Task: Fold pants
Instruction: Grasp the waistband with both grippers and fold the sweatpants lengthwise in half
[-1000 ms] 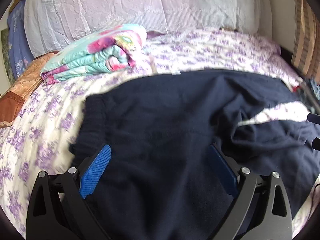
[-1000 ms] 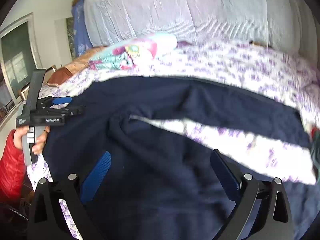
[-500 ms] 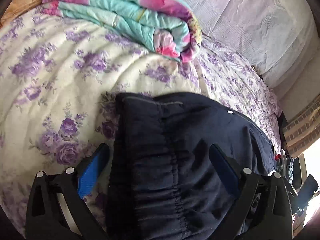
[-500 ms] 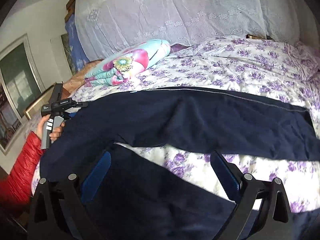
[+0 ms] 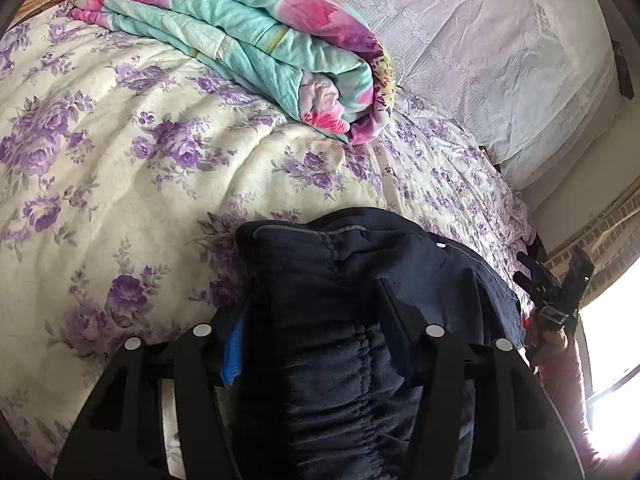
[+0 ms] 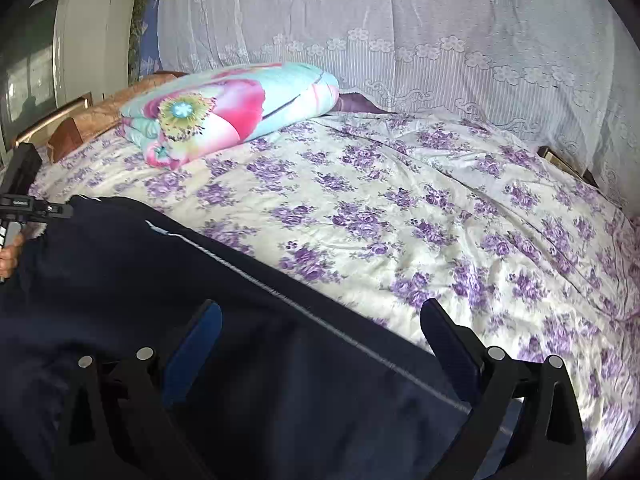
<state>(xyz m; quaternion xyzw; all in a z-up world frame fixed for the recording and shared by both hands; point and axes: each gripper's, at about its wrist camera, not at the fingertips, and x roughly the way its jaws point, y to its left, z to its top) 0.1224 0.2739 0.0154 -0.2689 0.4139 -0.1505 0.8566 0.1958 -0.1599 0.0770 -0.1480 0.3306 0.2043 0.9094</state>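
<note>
The navy pants (image 5: 344, 360) lay across the floral bedspread (image 5: 120, 184), waistband bunched between the left gripper (image 5: 316, 320), whose jaws were closing and seemed already to pinch it. The right gripper (image 6: 320, 332) hovered over a pant leg, jaws wide and holding nothing. A small white tag (too tiny to read) showed beside the waistband.
</note>
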